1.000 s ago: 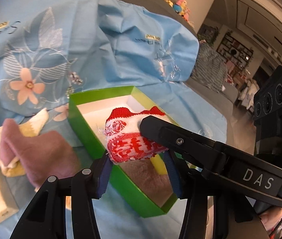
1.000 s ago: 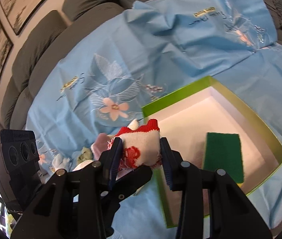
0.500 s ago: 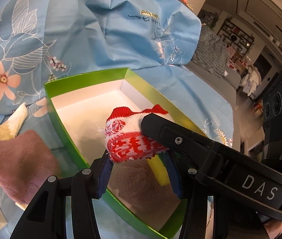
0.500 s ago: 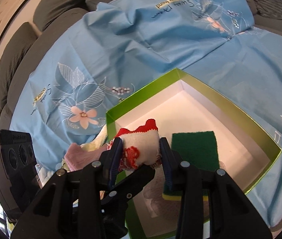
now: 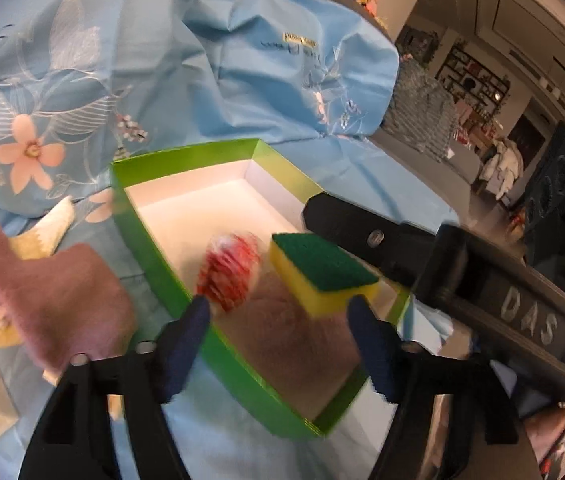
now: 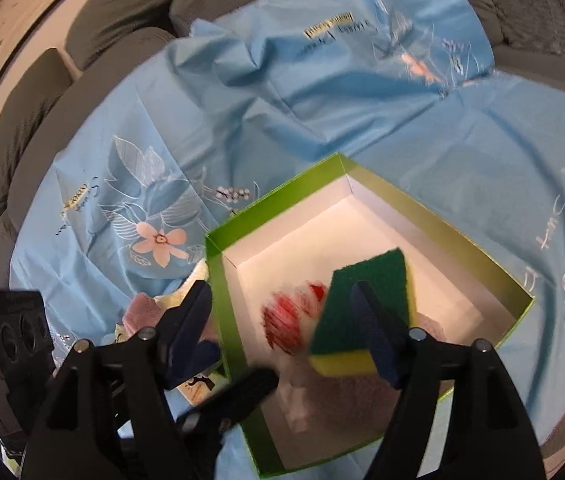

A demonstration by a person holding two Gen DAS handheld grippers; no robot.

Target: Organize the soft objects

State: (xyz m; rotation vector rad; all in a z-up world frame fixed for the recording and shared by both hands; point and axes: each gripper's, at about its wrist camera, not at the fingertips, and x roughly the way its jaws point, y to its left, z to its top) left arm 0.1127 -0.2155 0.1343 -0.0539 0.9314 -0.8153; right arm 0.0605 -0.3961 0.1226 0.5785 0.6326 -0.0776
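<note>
Glossy green cardboard box (image 5: 154, 248), knitted sock (image 5: 228, 276)

Both grippers (image 5: 278, 316) (image 6: 282, 312) have just been opening; the sock (image 5: 229, 272), released, now drops blurred into the box (image 5: 150, 248).

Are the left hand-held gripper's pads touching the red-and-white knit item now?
Apart. In the left wrist view the left hand-held gripper has just been opening; the blurred knit item sits beyond its fingertips, inside the green box.

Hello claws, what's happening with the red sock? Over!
Both claws, left and right, just opened, empty. Red sock blurred inside green box, beside sponge. Nothing blocking.
</note>
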